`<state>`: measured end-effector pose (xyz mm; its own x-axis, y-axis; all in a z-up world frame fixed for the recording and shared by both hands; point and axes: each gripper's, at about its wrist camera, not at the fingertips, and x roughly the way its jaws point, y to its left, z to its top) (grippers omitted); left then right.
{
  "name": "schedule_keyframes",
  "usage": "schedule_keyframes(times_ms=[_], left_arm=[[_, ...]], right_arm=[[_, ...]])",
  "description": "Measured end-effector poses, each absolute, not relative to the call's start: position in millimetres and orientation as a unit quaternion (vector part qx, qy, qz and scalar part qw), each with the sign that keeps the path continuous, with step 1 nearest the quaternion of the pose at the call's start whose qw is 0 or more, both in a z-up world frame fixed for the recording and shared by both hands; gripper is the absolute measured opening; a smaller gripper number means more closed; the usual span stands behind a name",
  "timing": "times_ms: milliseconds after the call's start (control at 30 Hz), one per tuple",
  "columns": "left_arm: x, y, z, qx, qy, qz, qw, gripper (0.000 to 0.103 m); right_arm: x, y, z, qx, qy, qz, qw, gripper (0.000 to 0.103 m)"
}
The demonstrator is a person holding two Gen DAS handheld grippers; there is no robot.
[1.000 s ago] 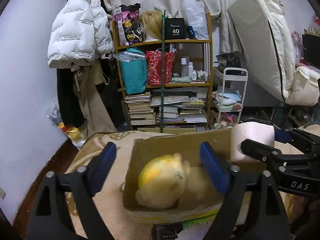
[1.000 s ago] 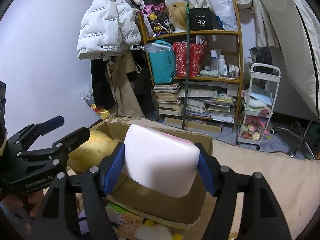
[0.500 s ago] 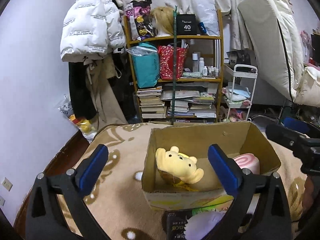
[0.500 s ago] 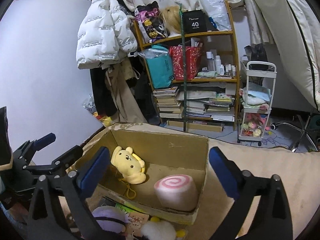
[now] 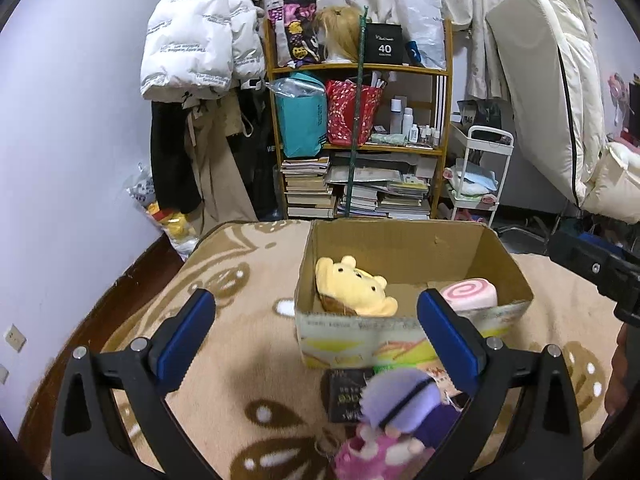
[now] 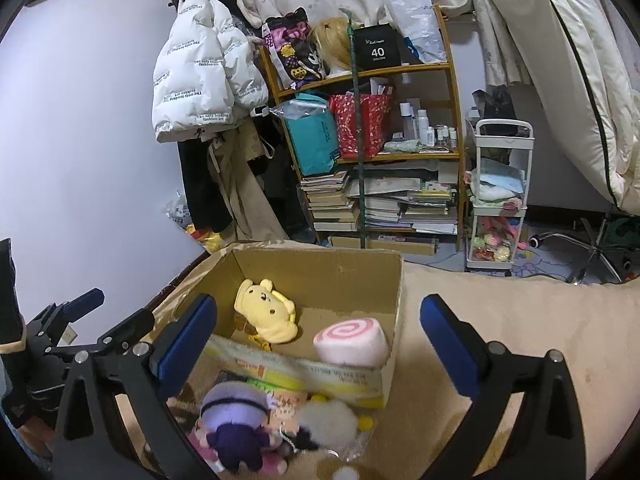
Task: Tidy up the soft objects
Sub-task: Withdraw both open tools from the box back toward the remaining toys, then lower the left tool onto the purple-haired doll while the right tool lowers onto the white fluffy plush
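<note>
On the beige blanket (image 5: 248, 344) in the left wrist view sat an open box (image 5: 404, 332), near the middle. Inside it, at left, lay a yellow plush (image 5: 352, 284), face up; at right, the pink swirl roll (image 5: 468, 294), against the near wall. Left gripper (image 5: 316, 328) hovered near side of the box, blue fingers (image 5: 186, 330) wide apart, nothing between the pads; jaws had just been opening. Close to the camera, just before the box, lay a purple doll (image 5: 394, 412) on a dark packet (image 5: 344, 398), beside the right finger. Right gripper's black body (image 5: 596, 270) poked in at the right edge. Far back: bookshelf (image 5: 360, 140), white jacket (image 5: 196, 36) hanging left, white cart (image 5: 478, 176) right.

Right wrist view: same box (image 6: 340, 268) left of centre, the yellow plush (image 6: 266, 312) at its left, the roll (image 6: 350, 342) at its near right corner, touching the near wall. Right gripper (image 6: 318, 328) had fingers (image 6: 448, 344) spread full, empty, jaws just opened. Purple doll (image 6: 236, 428) lay face down before the box, a white fluffy toy (image 6: 328, 420) touching it on the right. Left gripper (image 6: 80, 320) showed at far left, a hand (image 6: 32, 432) under it. Bookshelf (image 6: 380, 152), jacket (image 6: 200, 72) and cart (image 6: 500, 196) stood behind.
</note>
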<state>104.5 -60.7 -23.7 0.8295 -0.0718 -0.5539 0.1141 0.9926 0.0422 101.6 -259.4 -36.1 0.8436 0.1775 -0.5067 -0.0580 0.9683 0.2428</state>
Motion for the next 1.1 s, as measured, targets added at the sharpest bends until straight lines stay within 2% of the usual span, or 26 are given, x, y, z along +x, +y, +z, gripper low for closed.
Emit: schedule_keyframes(times_ms=[567,1100], left_arm=[[53,-55,-20,0.049,0.299,-0.049,0.952,0.100],[91,-76,-51,0.059,0.344,-0.075,0.934,0.100]], right_arm=[[52,-247,-36,0.103,0.304,0.053,0.946,0.103],[76,-261,-71,0.142,0.348,0.037,0.926,0.103]])
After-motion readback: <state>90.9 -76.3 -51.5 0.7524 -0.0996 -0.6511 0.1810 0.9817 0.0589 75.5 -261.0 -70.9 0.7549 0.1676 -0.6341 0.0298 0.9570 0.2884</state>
